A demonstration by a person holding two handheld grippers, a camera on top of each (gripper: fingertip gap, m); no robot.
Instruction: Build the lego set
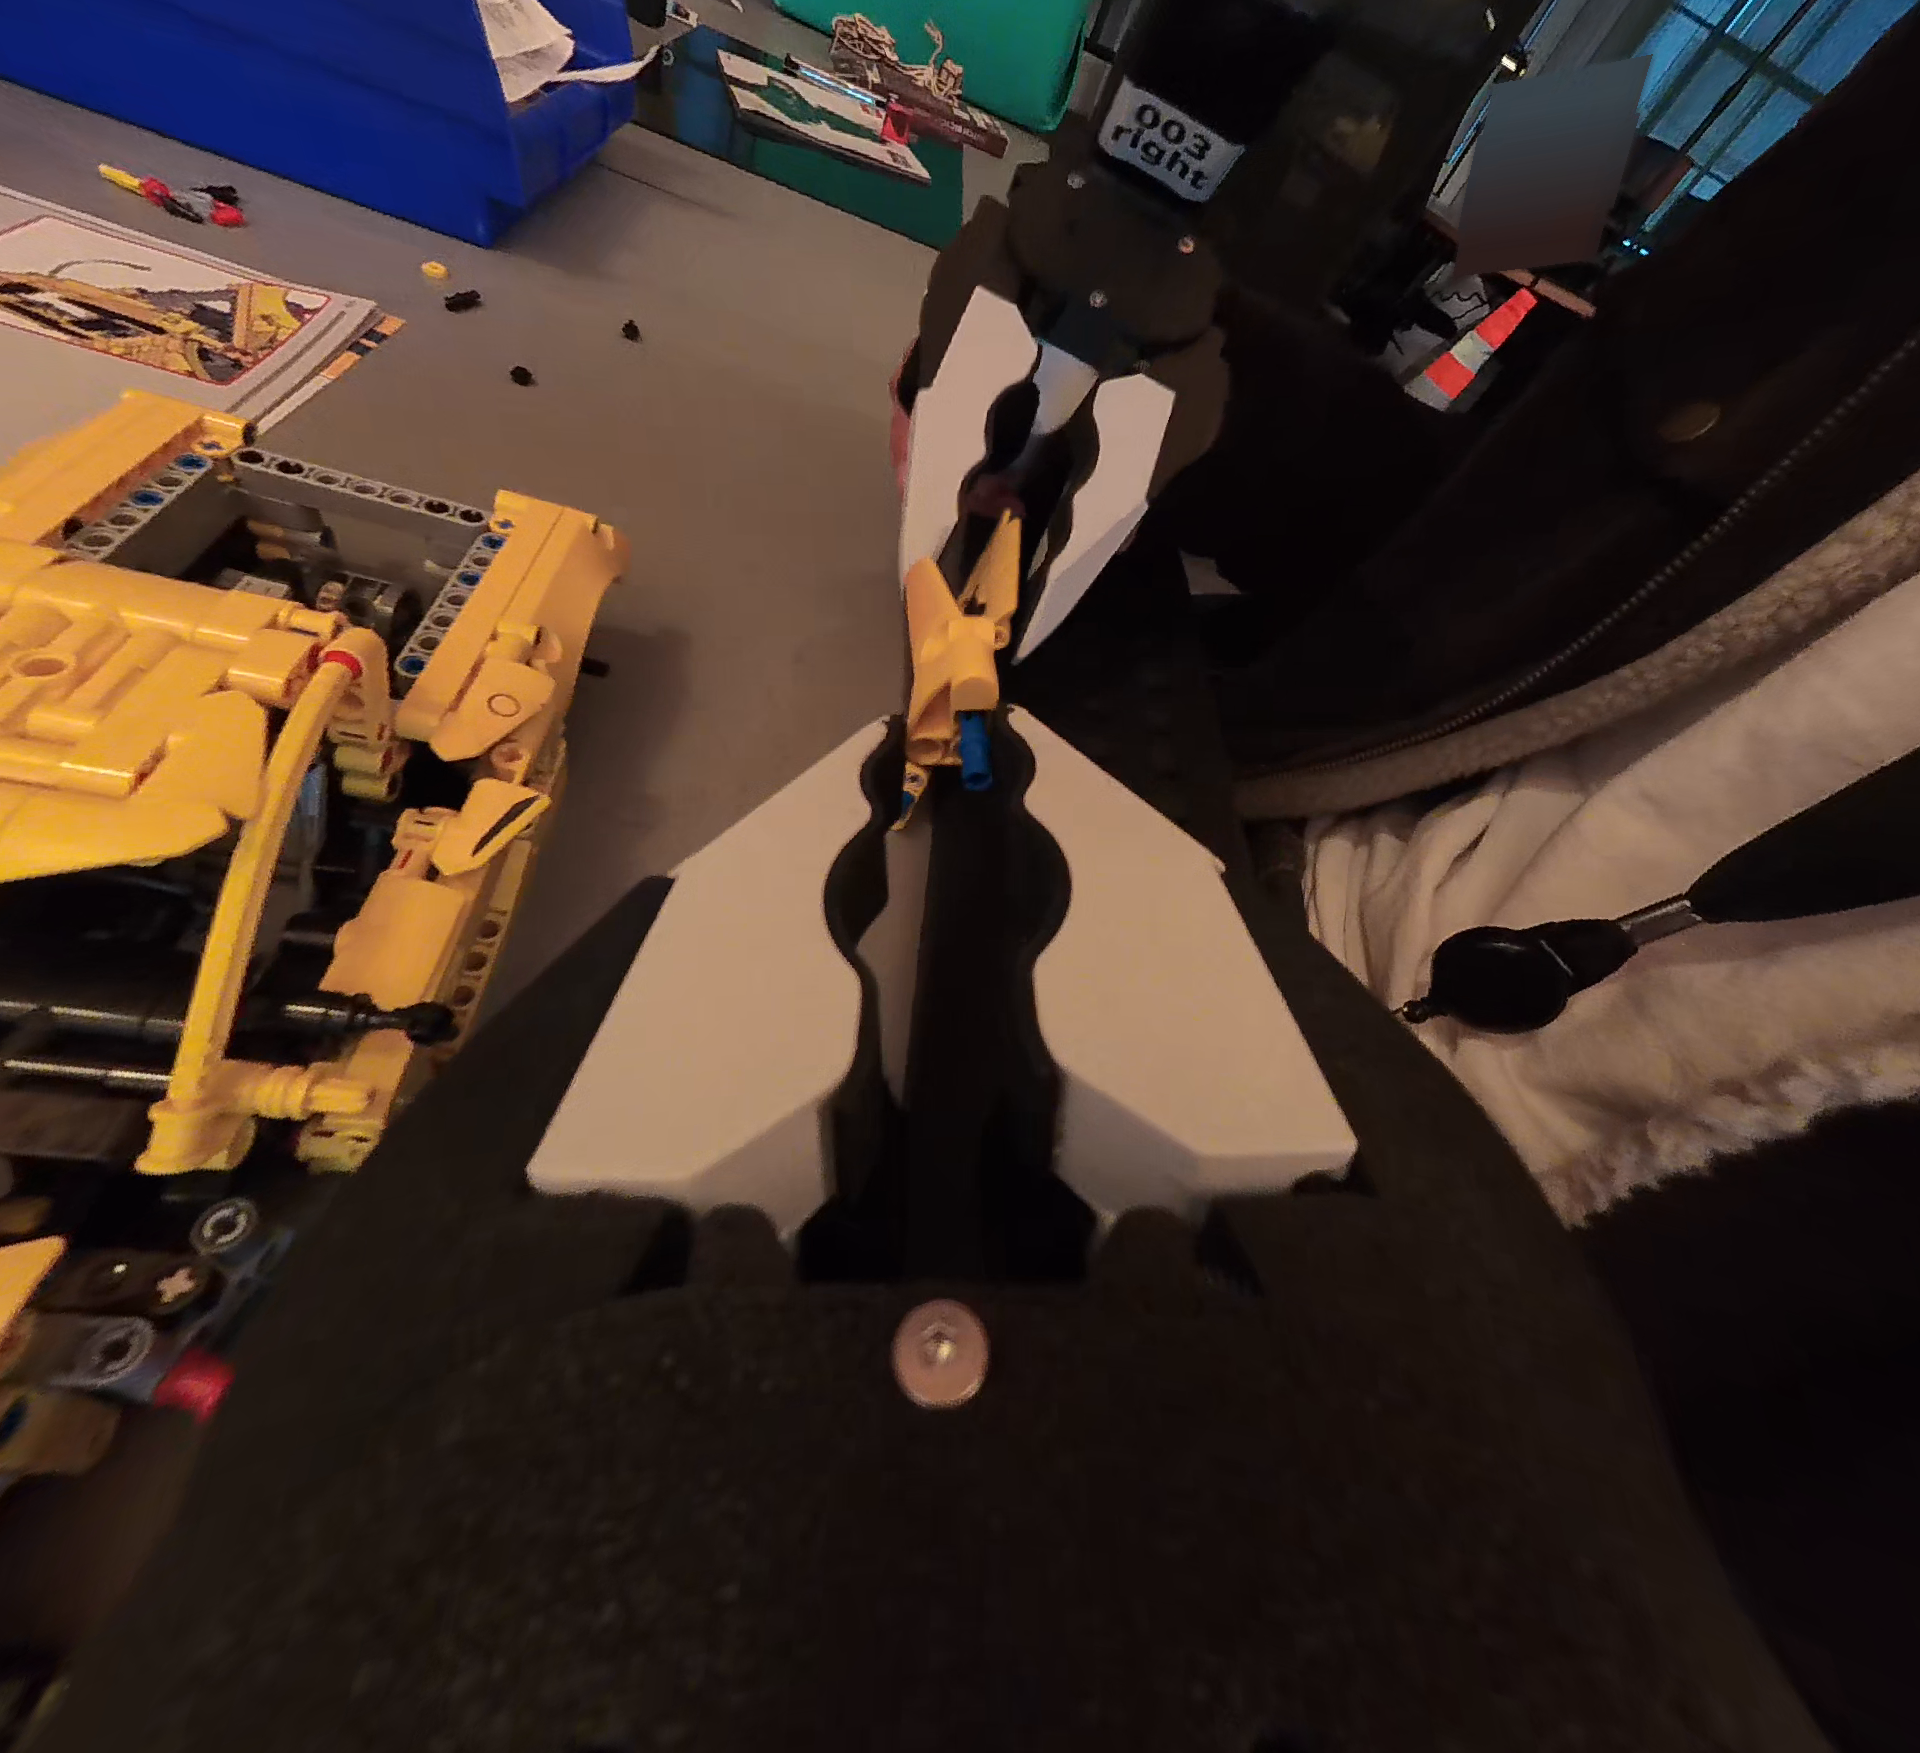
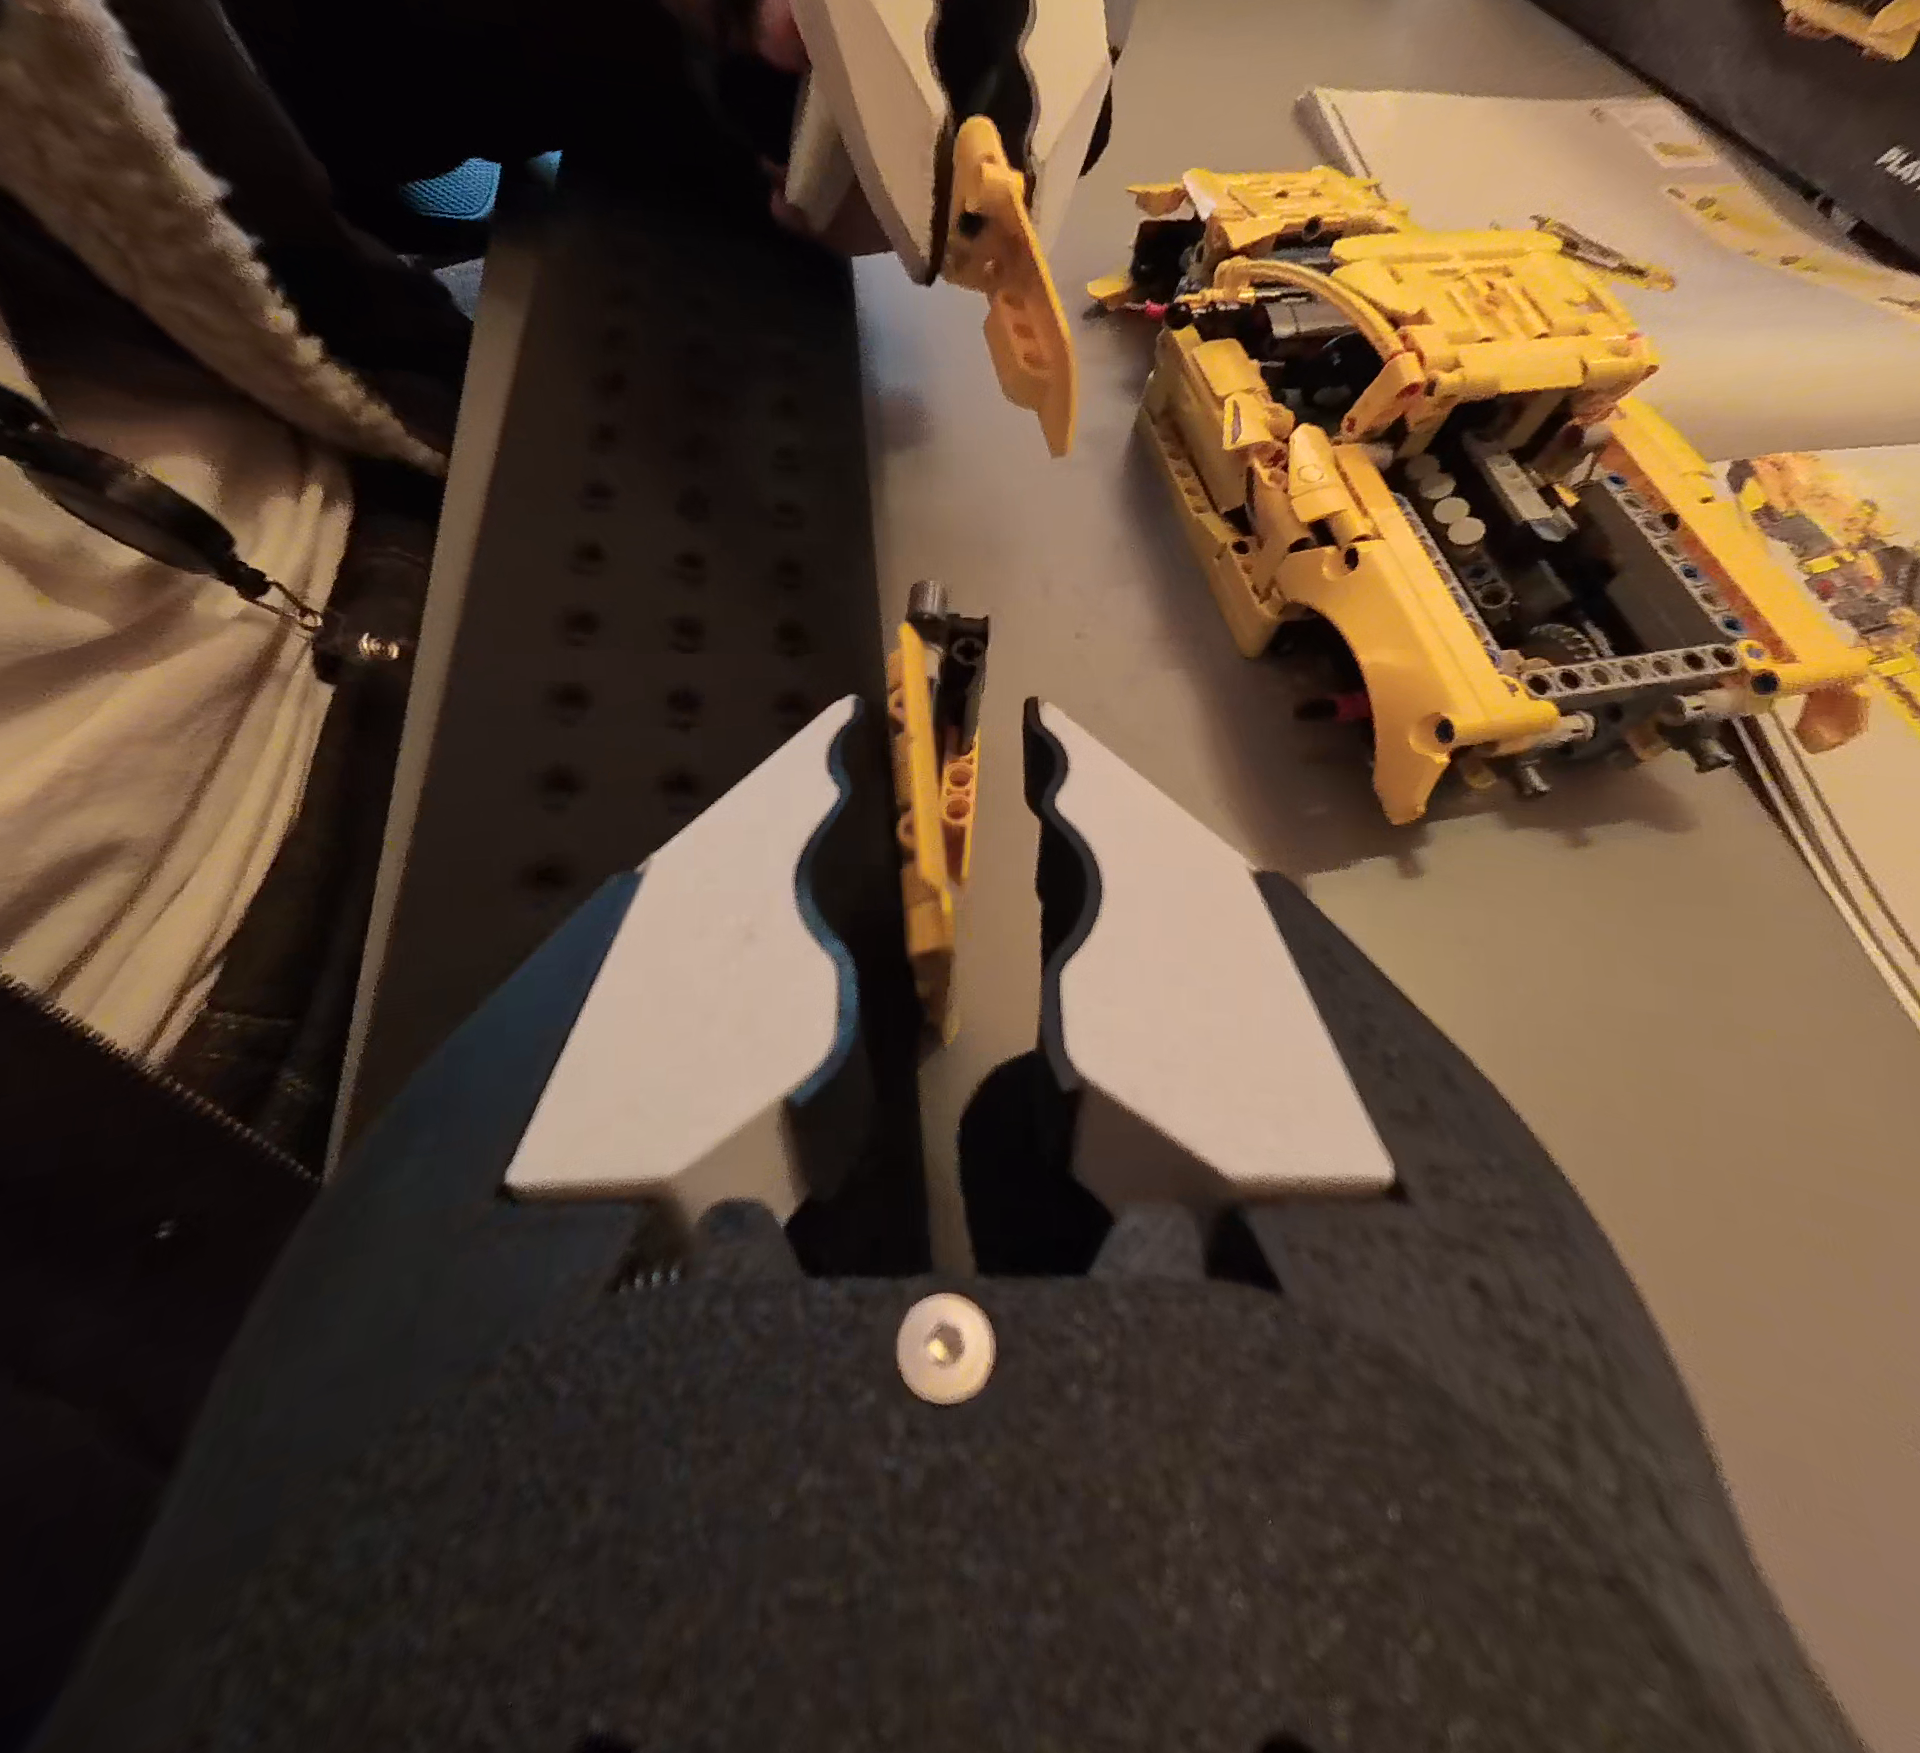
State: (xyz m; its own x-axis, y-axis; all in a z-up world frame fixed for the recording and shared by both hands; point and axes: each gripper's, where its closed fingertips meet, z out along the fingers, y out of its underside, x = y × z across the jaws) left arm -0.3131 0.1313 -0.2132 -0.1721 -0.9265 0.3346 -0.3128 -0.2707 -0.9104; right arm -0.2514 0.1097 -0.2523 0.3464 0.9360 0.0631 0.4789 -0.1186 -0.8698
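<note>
My left gripper [image 1: 951, 747] has its jaws nearly closed on a yellow panel piece [image 2: 1013, 290] with a blue pin [image 1: 974, 747]. My right gripper [image 2: 940, 716] at 12 o'clock faces it, jaws part open around a yellow-and-black subassembly [image 2: 935, 799] that leans on one finger; I cannot tell how firmly it is held. The yellow lego car [image 2: 1455, 498] sits on the grey table [image 2: 1455, 1080] at 2 o'clock from my right camera, beside the instruction booklet [image 1: 177, 301].

Dim warm indoor light, cool blue daylight from windows [image 1: 1756, 30] far behind the desk [image 1: 727, 456], strong fisheye bending at edges, soft blur on near fingers [image 2: 717, 976]
</note>
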